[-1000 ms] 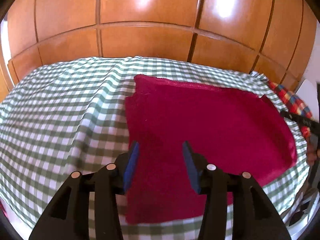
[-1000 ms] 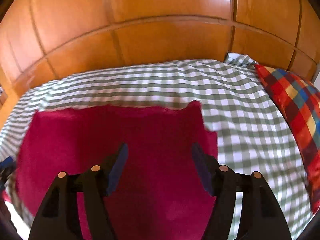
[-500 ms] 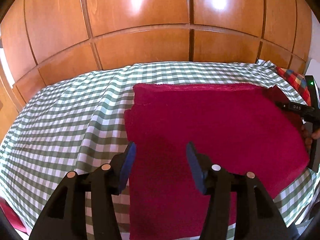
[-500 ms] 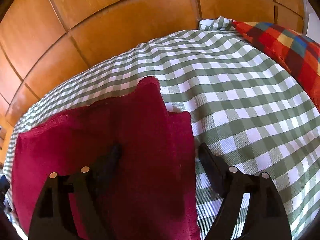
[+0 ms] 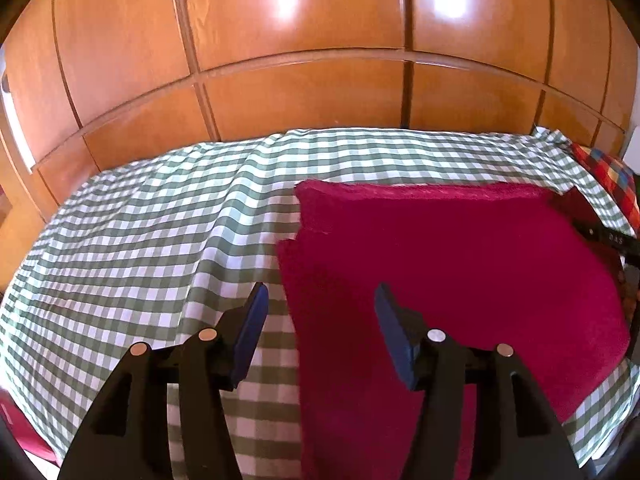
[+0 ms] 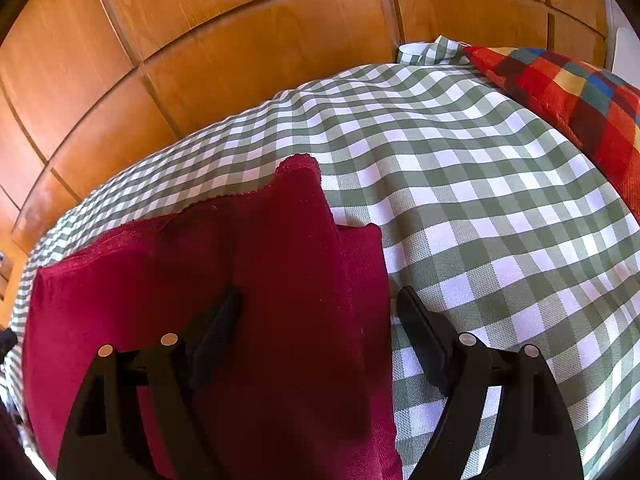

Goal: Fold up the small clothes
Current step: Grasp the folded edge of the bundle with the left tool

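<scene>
A dark red cloth lies spread flat on the green-and-white checked sheet. My left gripper is open and empty, its jaws straddling the cloth's left edge. In the right wrist view the same red cloth lies with a folded flap along its right side. My right gripper is open and empty, low over the cloth's right edge, one finger over the cloth, the other over the sheet. The right gripper's body shows at the right rim of the left wrist view.
A wooden panelled wall stands behind the bed. A red, multicoloured checked cushion lies at the far right of the sheet. The sheet has a raised crease left of the cloth.
My left gripper has shifted left, so its jaws now straddle the cloth's left edge. My right gripper has dropped closer over the cloth's right edge. Both stayed open.
</scene>
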`<state>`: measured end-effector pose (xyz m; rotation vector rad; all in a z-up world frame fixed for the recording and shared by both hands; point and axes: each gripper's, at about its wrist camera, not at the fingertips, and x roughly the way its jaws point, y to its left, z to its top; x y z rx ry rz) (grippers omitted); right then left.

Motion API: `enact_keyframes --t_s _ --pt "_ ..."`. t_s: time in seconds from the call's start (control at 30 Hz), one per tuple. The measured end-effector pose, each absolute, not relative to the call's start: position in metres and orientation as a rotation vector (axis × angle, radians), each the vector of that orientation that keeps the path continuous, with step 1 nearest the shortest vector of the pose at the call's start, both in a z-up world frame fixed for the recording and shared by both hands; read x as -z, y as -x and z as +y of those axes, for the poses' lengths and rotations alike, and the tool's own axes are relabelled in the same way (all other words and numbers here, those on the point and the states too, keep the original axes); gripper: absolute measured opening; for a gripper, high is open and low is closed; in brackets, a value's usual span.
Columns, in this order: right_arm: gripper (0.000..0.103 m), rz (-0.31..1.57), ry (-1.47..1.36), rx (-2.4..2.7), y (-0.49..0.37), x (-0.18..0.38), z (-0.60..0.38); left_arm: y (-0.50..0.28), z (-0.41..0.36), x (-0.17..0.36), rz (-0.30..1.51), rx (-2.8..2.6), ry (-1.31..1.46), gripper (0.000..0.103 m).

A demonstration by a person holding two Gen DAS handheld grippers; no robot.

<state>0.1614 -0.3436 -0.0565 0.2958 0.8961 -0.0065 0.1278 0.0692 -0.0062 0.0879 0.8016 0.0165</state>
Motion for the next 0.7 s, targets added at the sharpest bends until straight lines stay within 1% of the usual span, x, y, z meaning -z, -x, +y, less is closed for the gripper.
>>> enact_keyframes --t_s 0.03,0.1,0.2,0.27,0.43,0.5,0.53,0.57,0.63,0.7 --pt "0.079 0.896 -0.297 0.006 -0.162 0.056 -0.344 -0.133 0.075 0.007 0.812 -0.013 -0.063 0.051" --pt "0.079 0.893 -0.3 0.006 -0.161 0.056 -0.344 -0.146 0.093 0.008 0.847 -0.008 0.017 0.05" --pt "0.08 0.89 -0.307 0.008 -0.16 0.056 -0.344 -0.164 0.12 0.011 0.885 0.028 0.169 0.047" --pt "0.08 0.889 -0.307 0.01 -0.16 0.055 -0.343 -0.173 0.129 0.015 0.902 0.04 0.222 0.043" --pt "0.08 0.888 -0.304 0.015 -0.16 0.055 -0.342 -0.2 0.131 0.032 0.969 0.122 0.301 0.043" --pt "0.08 0.887 -0.302 0.018 -0.16 0.055 -0.341 -0.207 0.125 0.038 0.988 0.146 0.313 0.031" --pt "0.08 0.887 -0.303 0.018 -0.16 0.055 -0.341 -0.209 0.123 0.039 0.988 0.153 0.314 0.018" --pt "0.08 0.886 -0.305 0.017 -0.16 0.055 -0.341 -0.207 0.121 0.036 0.97 0.158 0.316 0.016" --pt "0.08 0.885 -0.306 0.016 -0.16 0.055 -0.341 -0.199 0.118 0.028 0.905 0.169 0.306 0.014" --pt "0.08 0.885 -0.303 0.018 -0.16 0.055 -0.341 -0.195 0.115 0.028 0.89 0.129 0.265 0.014"
